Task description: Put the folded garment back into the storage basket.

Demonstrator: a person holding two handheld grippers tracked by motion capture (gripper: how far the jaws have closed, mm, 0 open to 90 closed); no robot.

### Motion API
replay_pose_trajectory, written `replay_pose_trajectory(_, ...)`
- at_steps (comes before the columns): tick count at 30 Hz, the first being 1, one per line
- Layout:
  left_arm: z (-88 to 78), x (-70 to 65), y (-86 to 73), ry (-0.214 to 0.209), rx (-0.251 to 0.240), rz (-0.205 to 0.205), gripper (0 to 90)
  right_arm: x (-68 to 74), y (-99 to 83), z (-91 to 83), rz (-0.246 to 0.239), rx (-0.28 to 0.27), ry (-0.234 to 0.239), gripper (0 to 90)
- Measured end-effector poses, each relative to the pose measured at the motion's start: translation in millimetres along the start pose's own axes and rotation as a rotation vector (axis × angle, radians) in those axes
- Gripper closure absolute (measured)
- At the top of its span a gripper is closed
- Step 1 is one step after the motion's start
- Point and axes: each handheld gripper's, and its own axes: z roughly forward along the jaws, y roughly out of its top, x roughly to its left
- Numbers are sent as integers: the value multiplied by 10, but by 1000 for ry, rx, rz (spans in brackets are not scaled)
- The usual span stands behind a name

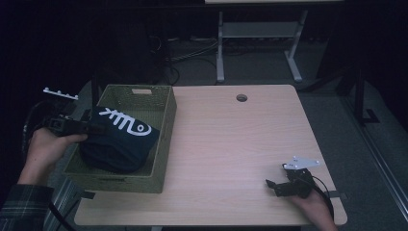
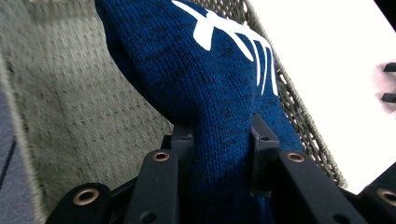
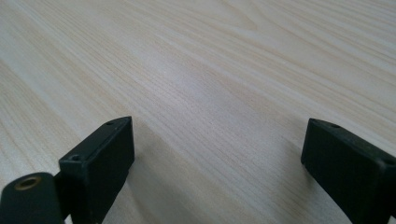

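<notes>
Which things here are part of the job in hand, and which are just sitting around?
In the job:
- left gripper, clamped on the garment
- dark blue knit garment with a white print
- woven basket that the garment lies in

Lying about:
- right gripper, jaws apart, resting on the wooden table
- round hole in the tabletop

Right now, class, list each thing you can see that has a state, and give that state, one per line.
Left gripper: shut on the blue knitted cloth.
Blue knitted cloth: bunched up, lying in the basket.
Basket: upright on the table's left edge.
Right gripper: open, empty, low over the table.
</notes>
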Motion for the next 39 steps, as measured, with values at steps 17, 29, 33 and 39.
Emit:
replay_pose_trajectory(17,299,100,-83,-6,41,-37,700,0,0,-2,0,2,0,92)
replay_pose_trajectory(29,512,213,-179,6,80,-69,699,0,0,-2,0,2,0,92)
replay_pose_trajectory(33,563,256,-209,12,89,-79,700,0,0,-2,0,2,0,92)
replay_pose_trajectory(39,702,277,-236,18,120,-76,695,0,0,-1,0,2,0,92)
